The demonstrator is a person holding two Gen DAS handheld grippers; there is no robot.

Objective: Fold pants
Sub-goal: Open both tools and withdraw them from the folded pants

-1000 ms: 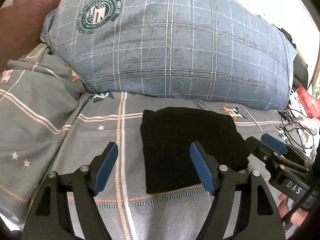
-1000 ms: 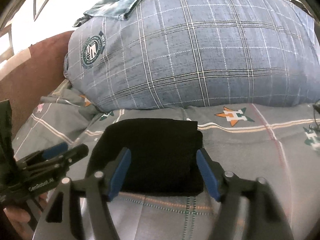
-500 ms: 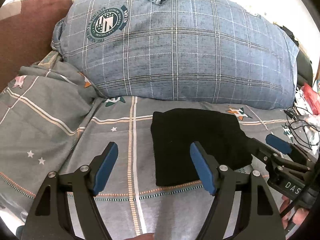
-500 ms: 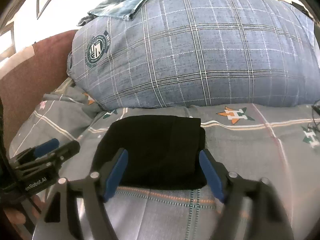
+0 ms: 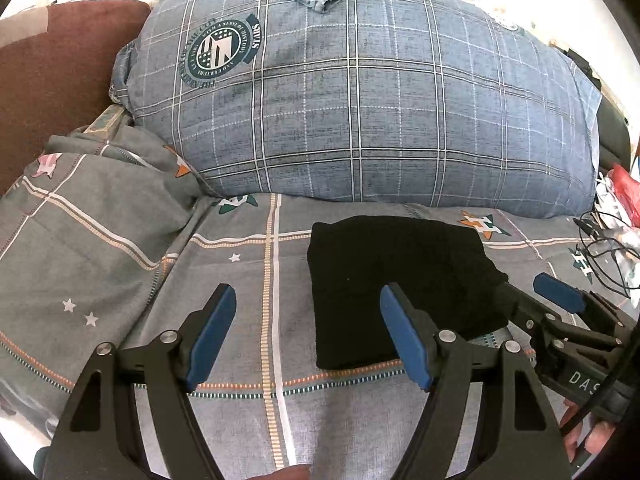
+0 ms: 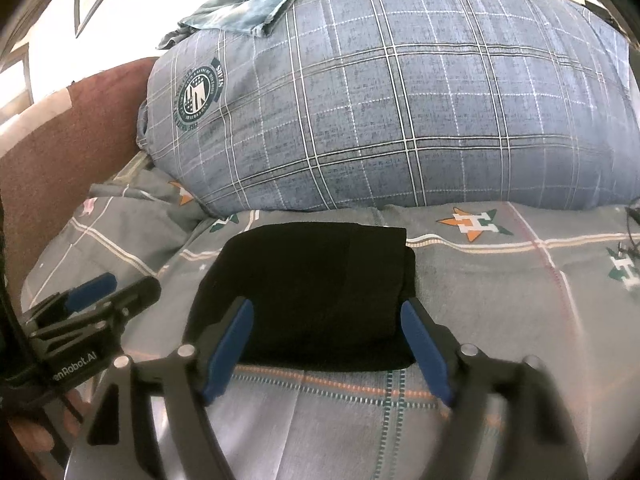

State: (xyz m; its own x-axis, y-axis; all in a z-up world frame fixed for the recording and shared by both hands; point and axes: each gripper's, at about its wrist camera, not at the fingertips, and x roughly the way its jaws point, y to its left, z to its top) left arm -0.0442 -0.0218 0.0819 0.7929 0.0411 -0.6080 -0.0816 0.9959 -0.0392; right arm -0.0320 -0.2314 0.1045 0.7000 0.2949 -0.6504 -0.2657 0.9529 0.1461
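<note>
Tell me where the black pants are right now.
The folded black pants lie flat on the grey bedsheet, just in front of the big blue plaid pillow, ahead of the right gripper.

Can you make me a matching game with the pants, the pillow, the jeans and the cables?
Things:
1. pants
2. pillow
3. jeans
4. cables

Descriptions:
A. blue plaid with a round badge
B. folded black, flat on the bedsheet
C. tangled at the right edge of the bed
D. faded denim, lying on top of the pillow

Pairs: 1-B, 2-A, 3-D, 4-C
</note>
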